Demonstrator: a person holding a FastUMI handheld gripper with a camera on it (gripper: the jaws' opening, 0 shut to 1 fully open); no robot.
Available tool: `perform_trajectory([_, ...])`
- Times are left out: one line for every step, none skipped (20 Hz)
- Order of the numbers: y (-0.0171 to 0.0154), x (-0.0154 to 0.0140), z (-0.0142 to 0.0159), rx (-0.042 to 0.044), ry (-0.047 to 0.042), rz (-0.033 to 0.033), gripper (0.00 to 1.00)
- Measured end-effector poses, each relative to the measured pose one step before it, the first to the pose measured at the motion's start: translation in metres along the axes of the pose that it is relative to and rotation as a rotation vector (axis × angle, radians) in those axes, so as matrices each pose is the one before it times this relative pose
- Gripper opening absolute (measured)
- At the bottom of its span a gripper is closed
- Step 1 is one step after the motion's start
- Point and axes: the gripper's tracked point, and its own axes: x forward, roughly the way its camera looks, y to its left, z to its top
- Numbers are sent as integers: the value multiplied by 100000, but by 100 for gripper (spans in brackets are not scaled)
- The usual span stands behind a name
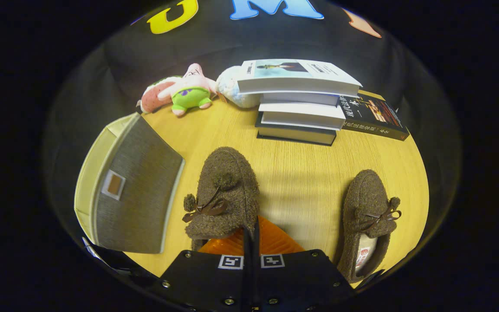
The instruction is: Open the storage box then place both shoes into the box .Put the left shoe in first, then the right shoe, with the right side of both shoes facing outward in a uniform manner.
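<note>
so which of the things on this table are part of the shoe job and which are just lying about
Part of the job:
- storage box, beside the nearer shoe
- brown shoe just ahead of the gripper, whose fingers are closed together at its heel end
- second brown shoe, off to the other side

Just lying about:
- stack of books
- dark book beside the stack
- plush toys

Along the counter's (301, 173) far edge: plush toys (180, 93) toward its left, stacked books (299, 102) beside them, a dark book (373, 115) at the right corner.
</note>
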Motion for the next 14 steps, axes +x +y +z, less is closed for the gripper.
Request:
perform_trajectory([469,-894,756,603,-1428,381,0])
perform_trajectory([587,-936,877,347,-1695,586,0])
perform_trajectory([666,-925,946,632,-1528,648,0])
perform_trajectory([674,-944,809,1174,-1699,998,0])
perform_trajectory([936,-925,960,816,-1326,1523,0])
perform_trajectory([968,-932,873,1389,-1581,1724,0])
perform_trajectory([1083,-700,976,553,-1913,1822,0])
perform_trajectory([1078,-578,980,-828,-1560,1500,0])
perform_trajectory([1054,-395,736,-734,-1226,1375,0])
perform_trajectory([1193,-251,702,-365,-877,1696,0])
perform_trajectory([1101,-92,434,-356,-214,1649,0])
perform_trajectory([1171,-7,420,678,-480,1420,0])
perform_trajectory([1106,205,276,352,94,1534,0])
perform_trajectory([1158,306,140,92,1055,1321,0])
